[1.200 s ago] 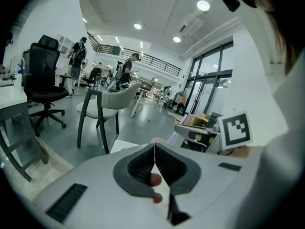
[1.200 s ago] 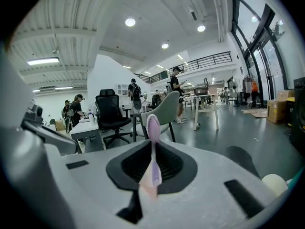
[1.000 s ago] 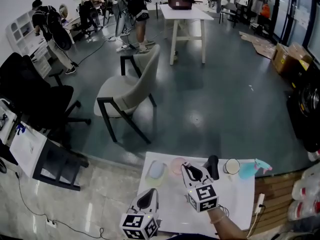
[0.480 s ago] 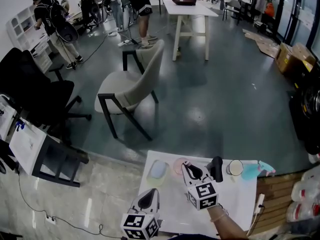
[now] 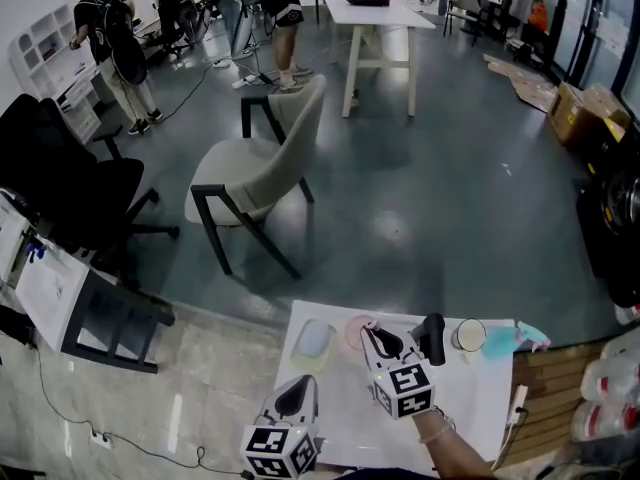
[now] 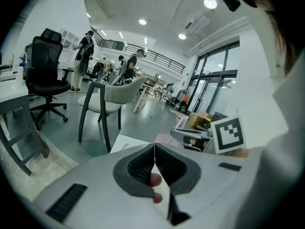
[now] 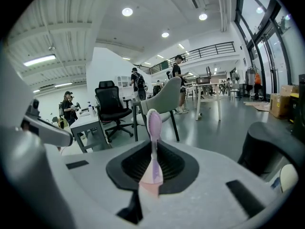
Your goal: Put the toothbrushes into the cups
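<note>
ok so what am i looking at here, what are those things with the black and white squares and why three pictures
No robot here: a person holds a two-jaw gripper in each hand, and the marker cubes are part of them. The head view comes from a camera on the person's head, looking down at a white table. The two gripper views come from cameras riding on each gripper, looking along its jaws. On the table stand a pale cup, a pink cup, a black cup and a white cup, with a teal spray bottle beside them. The right gripper is shut on a pink toothbrush, head up. The left gripper has its jaws together with nothing sticking out.
</note>
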### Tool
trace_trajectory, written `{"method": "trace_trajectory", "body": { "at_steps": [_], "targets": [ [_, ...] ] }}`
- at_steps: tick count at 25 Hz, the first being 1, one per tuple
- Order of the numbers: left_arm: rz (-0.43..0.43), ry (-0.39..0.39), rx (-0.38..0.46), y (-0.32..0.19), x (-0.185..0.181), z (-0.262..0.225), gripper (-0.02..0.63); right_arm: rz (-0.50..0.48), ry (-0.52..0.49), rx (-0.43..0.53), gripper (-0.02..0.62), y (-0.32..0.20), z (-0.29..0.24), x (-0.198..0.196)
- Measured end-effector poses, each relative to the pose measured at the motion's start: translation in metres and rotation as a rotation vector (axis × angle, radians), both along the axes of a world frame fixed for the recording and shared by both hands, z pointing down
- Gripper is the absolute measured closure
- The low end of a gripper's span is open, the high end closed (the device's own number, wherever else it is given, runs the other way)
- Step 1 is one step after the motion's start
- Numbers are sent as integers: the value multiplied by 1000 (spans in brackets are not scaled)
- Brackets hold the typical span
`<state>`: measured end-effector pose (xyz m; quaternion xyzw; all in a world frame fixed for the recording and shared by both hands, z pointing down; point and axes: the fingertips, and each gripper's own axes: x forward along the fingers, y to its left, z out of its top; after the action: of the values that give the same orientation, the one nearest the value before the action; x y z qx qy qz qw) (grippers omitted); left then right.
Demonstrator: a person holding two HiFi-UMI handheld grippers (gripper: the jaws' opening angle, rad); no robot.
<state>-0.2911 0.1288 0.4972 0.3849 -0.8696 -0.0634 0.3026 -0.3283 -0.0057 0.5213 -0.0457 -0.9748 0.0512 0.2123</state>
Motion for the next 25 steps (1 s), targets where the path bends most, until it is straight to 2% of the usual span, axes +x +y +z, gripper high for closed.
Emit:
{"method": "trace_trajectory", "body": {
  "at_steps": [15, 25],
  "targets": [
    [11, -23, -6, -3, 4, 2, 601, -13, 39, 39, 565, 8, 9, 17],
    [30, -16, 10, -9, 15, -9, 601, 18, 37, 45, 563, 4, 7, 24]
  ]
}}
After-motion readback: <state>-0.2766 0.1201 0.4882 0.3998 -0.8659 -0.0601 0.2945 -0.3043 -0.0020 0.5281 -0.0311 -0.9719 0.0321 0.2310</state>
